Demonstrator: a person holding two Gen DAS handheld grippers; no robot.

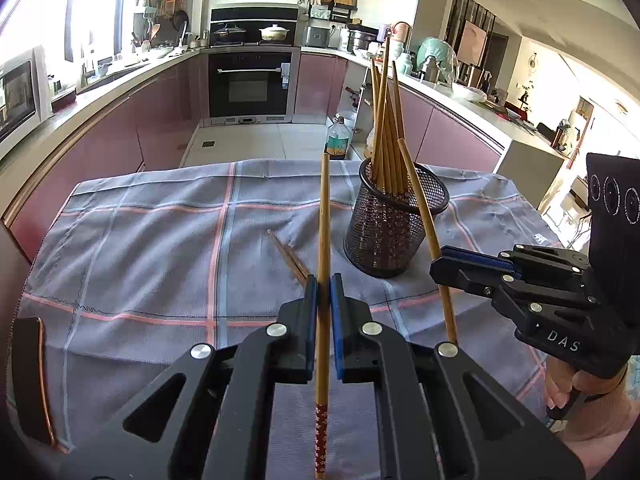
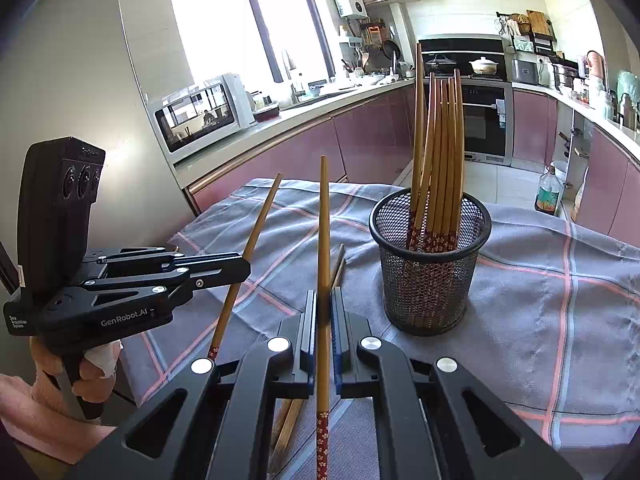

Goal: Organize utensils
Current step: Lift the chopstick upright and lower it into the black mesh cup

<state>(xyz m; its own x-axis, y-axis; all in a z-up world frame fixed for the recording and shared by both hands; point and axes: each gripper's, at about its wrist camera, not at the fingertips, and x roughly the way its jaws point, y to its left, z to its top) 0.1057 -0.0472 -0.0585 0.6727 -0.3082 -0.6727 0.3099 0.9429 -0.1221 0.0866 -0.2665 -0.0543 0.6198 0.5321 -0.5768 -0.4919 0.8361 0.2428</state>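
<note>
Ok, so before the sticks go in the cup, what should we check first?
1. Left gripper shut on its chopstick: ok.
2. Right gripper shut on its chopstick: ok.
3. Mesh cup standing upright on the cloth: ok.
4. Room left in the cup beside the chopsticks already inside: ok, the near side looks open.
5. Patterned ends pointing down, like those in the cup: not ok, both held ones point back toward the cameras.
6. Loose chopsticks on the cloth still waiting: ok, visible between the grippers.
</note>
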